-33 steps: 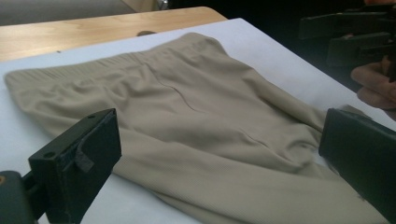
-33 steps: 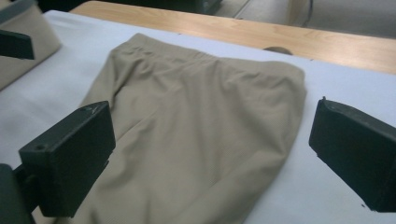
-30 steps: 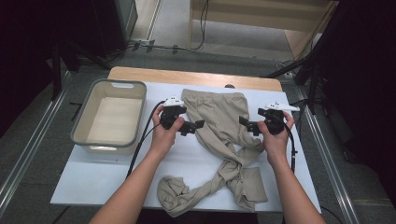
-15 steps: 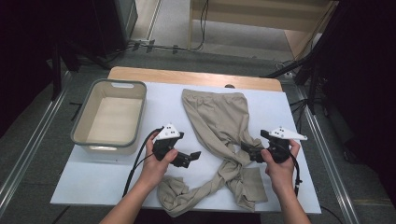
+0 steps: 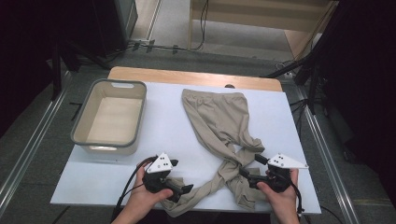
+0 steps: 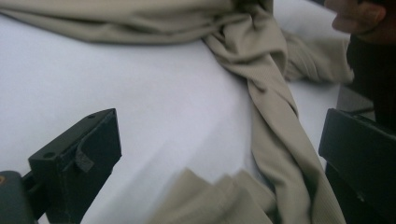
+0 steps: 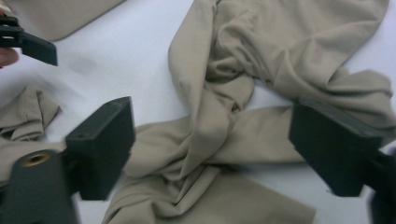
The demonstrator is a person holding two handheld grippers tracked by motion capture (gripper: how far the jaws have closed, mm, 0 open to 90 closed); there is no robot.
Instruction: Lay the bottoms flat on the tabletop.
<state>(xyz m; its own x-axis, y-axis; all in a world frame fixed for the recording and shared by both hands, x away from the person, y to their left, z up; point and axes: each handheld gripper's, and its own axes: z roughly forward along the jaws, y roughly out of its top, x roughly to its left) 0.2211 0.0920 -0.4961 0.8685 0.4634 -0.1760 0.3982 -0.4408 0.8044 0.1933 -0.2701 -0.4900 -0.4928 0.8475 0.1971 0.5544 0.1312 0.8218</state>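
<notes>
Beige trousers [image 5: 219, 121] lie on the white board, waist at the far end, legs twisted across each other near the front edge. My left gripper [image 5: 183, 189] hovers open at the front left beside the left leg's end; in its own view the left gripper [image 6: 219, 158] has the leg [image 6: 275, 140] running between its wide jaws. My right gripper [image 5: 251, 169] is at the front right by the crossing. The right gripper [image 7: 219, 140] straddles the twisted cloth [image 7: 205, 126]; its jaws have just been closing, with the pads still clear of the cloth.
A grey-rimmed tub [image 5: 119, 83] stands empty at the left of the white board [image 5: 163, 135]. The board lies on a wooden table [image 5: 187, 77]. Metal rails and dark stands flank it. The board's front edge is right under both hands.
Both hands have drawn back from the middle of the trousers toward the front edge and sunk a little, down to the twisted legs. The trousers lie where they did.
</notes>
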